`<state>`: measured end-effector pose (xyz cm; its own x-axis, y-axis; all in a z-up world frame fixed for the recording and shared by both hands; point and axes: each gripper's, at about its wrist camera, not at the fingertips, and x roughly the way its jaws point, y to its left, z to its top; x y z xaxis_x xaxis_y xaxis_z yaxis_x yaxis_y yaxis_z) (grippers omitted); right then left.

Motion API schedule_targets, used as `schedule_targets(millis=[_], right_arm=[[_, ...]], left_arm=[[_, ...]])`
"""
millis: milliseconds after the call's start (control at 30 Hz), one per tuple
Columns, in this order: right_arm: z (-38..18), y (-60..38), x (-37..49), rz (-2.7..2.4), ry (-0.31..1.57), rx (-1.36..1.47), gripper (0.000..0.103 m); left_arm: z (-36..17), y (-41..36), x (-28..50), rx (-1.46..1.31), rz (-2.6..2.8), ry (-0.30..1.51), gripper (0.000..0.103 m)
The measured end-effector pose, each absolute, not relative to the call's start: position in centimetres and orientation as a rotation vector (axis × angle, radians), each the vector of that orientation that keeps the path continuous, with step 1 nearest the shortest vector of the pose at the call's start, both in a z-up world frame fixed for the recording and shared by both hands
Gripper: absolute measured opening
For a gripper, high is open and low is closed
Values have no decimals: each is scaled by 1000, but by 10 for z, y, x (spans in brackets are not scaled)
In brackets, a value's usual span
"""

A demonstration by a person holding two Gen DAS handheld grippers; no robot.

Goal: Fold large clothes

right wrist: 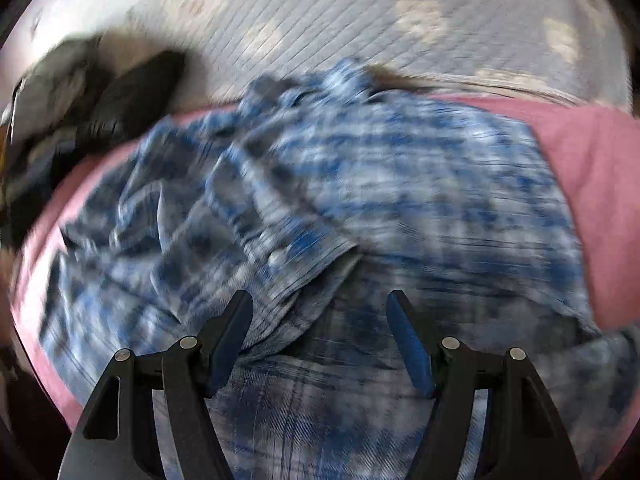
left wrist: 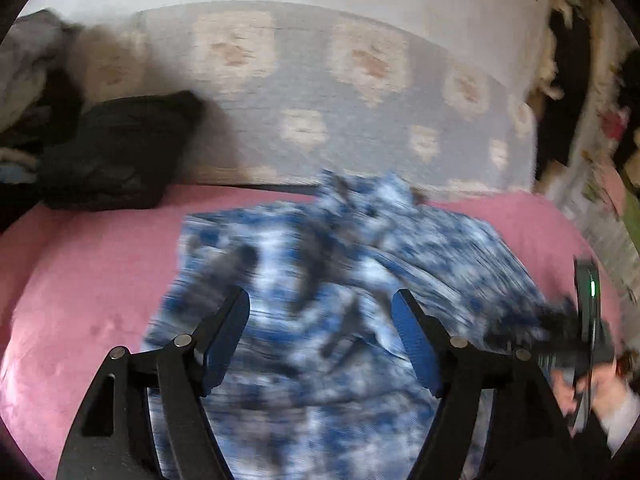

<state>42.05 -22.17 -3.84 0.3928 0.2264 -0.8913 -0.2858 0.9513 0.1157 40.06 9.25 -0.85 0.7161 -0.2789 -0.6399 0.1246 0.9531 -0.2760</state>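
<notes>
blue plaid shirt [left wrist: 320, 272] crumpled on pink cover [left wrist: 100, 280], both hand-held grippers agape

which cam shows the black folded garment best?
Left wrist. The black folded garment sits whole and unobstructed at the back of the pink bed cover, left of the blue plaid shirt. The right wrist view catches it only as a dark, motion-smeared shape near the upper-left edge, outline unclear.
</notes>
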Motion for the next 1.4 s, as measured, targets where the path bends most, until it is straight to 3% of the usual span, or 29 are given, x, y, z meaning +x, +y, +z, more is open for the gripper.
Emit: schedule_targets(millis=[67,133,167,200,333,533,967,1133,1400], right_arm=[[-39,-214,421,312,1082,-96,71],[-40,-206,421,330,1046,-124,60],[-40,-204,421,341,1036,-126,28],[-38,-204,421,333,1011,-114,6],[-7,-205,421,249,851,-156,5],[49,-230,443,119,656,-223,5],[59,-271,470,-7,616,-226,5],[42,-271,473,-17,689,-246,5],[54,-293,463,-34,701,-161,9]], left_arm=[[-8,110,406,-281,-193,743,72],[-6,129,409,-347,-177,733,72],[-5,135,409,-366,-179,721,72],[-4,140,410,-368,-195,700,72],[-2,141,412,-242,-129,682,73],[-13,155,419,-322,-92,742,73],[-41,172,436,-313,21,814,73],[-48,175,433,-394,-46,903,73],[23,144,394,-218,-52,675,73]])
